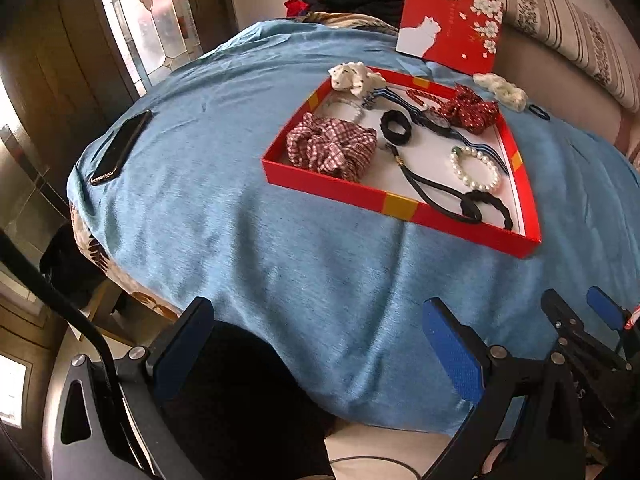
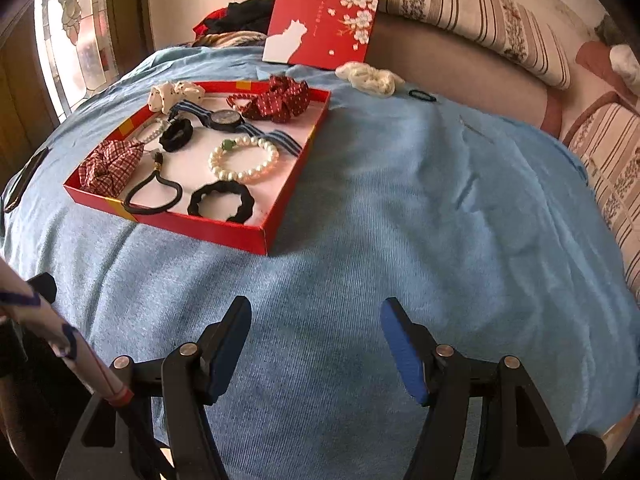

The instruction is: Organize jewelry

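A: Blue-padded left gripper (image 1: pixel 320 344) is spread wide, empty, low over the blue cloth (image 1: pixel 240 208). White scrunchie (image 1: pixel 500 90) and thin black band (image 1: pixel 539 112) lie outside the red tray (image 1: pixel 396 205).

B: Right gripper (image 2: pixel 316 344) is likewise released. Approach the white scrunchie (image 2: pixel 370 76) squarely; soft cloth bunches. Striped cushions (image 2: pixel 472 12) border the far side.

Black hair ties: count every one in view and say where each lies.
4. Three in the red tray: small scrunchie, corded loop, wavy ring. One thin band outside on the blue cloth. Others may be hidden.
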Action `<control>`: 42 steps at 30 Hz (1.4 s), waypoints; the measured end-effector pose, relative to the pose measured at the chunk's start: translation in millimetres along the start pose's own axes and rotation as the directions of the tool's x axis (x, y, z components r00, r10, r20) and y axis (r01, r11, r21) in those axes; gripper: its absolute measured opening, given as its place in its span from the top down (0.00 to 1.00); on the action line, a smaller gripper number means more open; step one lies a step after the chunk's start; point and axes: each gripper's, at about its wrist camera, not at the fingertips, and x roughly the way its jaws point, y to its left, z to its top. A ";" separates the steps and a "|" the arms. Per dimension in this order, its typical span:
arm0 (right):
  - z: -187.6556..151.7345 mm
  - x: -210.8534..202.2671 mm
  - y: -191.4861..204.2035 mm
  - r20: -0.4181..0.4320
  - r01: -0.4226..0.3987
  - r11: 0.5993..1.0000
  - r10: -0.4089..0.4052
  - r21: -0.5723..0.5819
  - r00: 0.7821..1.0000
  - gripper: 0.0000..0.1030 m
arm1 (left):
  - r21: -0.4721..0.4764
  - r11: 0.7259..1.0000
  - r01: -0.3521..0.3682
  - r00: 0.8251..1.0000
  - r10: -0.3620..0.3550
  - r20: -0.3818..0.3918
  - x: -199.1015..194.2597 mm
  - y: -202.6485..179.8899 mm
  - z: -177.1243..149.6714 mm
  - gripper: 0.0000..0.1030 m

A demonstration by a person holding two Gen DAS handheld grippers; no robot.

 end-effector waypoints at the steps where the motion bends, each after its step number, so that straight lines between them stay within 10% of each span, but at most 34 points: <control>1: 1.1 -1.0 0.4 0.006 0.001 1.000 -0.001 -0.005 1.000 0.31 | 0.000 1.000 0.000 1.000 0.000 0.000 0.2 0.4 0.2 0.00; 42: 18.9 -22.3 29.1 0.030 0.016 0.997 -0.014 -0.079 0.999 0.27 | 0.044 0.995 0.088 0.995 -0.089 0.038 -0.5 14.9 25.7 0.00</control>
